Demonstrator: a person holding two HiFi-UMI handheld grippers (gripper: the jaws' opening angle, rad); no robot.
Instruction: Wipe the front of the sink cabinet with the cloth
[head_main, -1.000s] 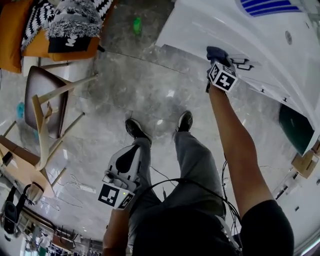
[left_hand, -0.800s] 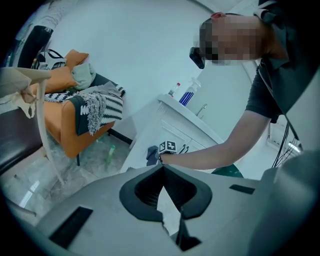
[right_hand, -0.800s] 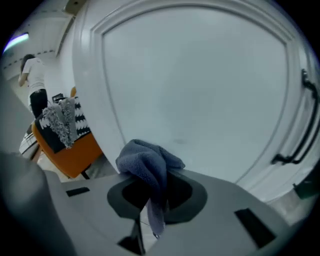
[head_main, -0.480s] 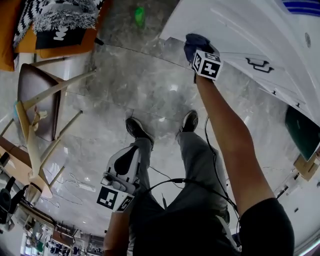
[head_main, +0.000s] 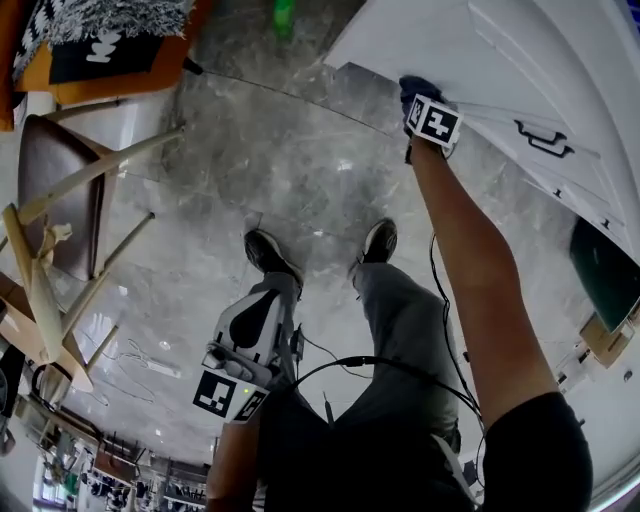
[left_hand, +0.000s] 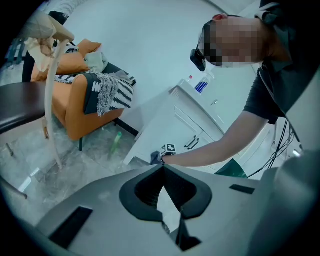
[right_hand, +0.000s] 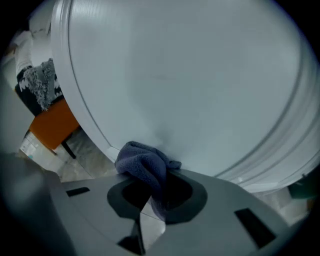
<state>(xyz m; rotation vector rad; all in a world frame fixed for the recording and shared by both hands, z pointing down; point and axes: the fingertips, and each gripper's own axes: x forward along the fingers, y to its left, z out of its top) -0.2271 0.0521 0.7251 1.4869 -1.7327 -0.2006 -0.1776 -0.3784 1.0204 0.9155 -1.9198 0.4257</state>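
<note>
Clamped in right gripper (right_hand: 150, 194), dark blue woven cloth (right_hand: 142, 165) pressed on white cabinet front (right_hand: 190, 75) at twelve o'clock; left gripper (left_hand: 162, 170) closed, empty.

dark short-sleeved shirt (head_main: 400, 465), grey trousers (head_main: 400, 320), black shoes (head_main: 268, 252), thin black cable (head_main: 370, 359) at waist

We find bare floor (head_main: 300, 170) open in front of the sink cabinet (head_main: 420, 40); its black handle (head_main: 540, 140) juts out, and a green bottle (head_main: 284, 15) sits near its corner.
</note>
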